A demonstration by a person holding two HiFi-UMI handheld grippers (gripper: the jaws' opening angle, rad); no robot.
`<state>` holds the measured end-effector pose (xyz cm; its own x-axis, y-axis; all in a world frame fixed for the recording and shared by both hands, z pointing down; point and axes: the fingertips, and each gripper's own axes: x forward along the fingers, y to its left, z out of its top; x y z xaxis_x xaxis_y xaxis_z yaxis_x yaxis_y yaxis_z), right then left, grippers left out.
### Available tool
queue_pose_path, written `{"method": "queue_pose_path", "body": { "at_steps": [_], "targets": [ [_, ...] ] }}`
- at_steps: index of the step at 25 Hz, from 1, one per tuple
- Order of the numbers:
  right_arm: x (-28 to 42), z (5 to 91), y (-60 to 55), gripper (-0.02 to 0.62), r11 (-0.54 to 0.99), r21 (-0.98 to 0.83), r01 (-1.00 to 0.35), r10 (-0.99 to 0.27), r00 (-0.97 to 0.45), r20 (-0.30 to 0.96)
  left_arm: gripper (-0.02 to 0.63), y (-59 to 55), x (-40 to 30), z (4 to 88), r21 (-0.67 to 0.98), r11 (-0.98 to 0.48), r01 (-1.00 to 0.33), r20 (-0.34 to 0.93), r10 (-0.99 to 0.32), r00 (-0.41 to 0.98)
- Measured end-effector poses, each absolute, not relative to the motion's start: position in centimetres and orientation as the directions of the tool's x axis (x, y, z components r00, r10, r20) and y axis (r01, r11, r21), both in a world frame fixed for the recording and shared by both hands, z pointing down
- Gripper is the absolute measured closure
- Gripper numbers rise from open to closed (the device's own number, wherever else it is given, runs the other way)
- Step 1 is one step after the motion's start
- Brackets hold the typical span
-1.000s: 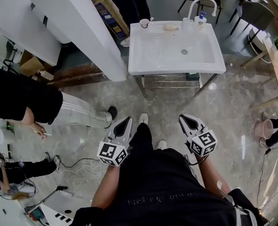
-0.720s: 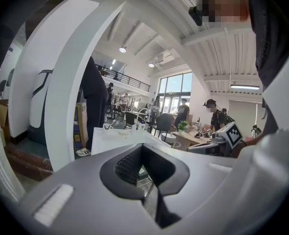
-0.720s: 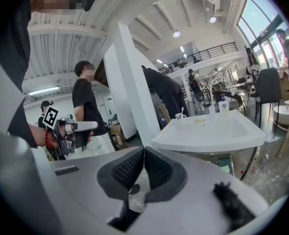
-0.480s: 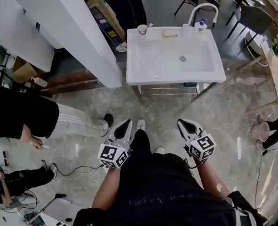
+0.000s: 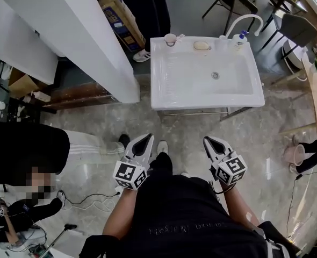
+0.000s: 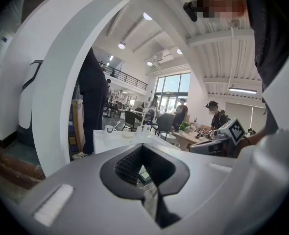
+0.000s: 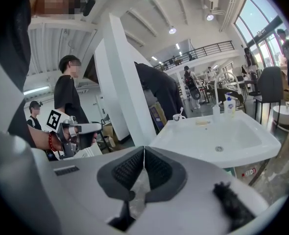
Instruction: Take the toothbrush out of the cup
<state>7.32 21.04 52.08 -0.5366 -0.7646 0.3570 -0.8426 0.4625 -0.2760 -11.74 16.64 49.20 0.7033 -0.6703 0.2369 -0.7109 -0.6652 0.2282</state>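
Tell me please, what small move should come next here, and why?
Probably a step forward toward the sink, I would judge. The left gripper and the right gripper are both shut and empty, held low near the person's waist, with a stretch of floor between them and the sink. The cup holding the toothbrush stands on the sink's far left corner, seemingly beyond reach from here.

Bright, even daylight: the windows (image 7: 264, 23) at two o'clock in the right gripper view burn out white. Both gripper views bulge like a fisheye and go black at the rims; the polished floor (image 5: 276, 168) in the head view shows pale glare at four o'clock.
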Motion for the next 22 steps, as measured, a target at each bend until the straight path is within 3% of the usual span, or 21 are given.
{"method": "queue_pose_path", "body": {
  "at_steps": [22],
  "targets": [
    [1.0,51.4,8.1,0.581,0.409,-0.290,-0.865,-0.768,-0.498,0.403,0.598,1.7,-17.1,50.6,0.285,-0.694,-0.661,0.216,-0.626,0.750]
  ]
}}
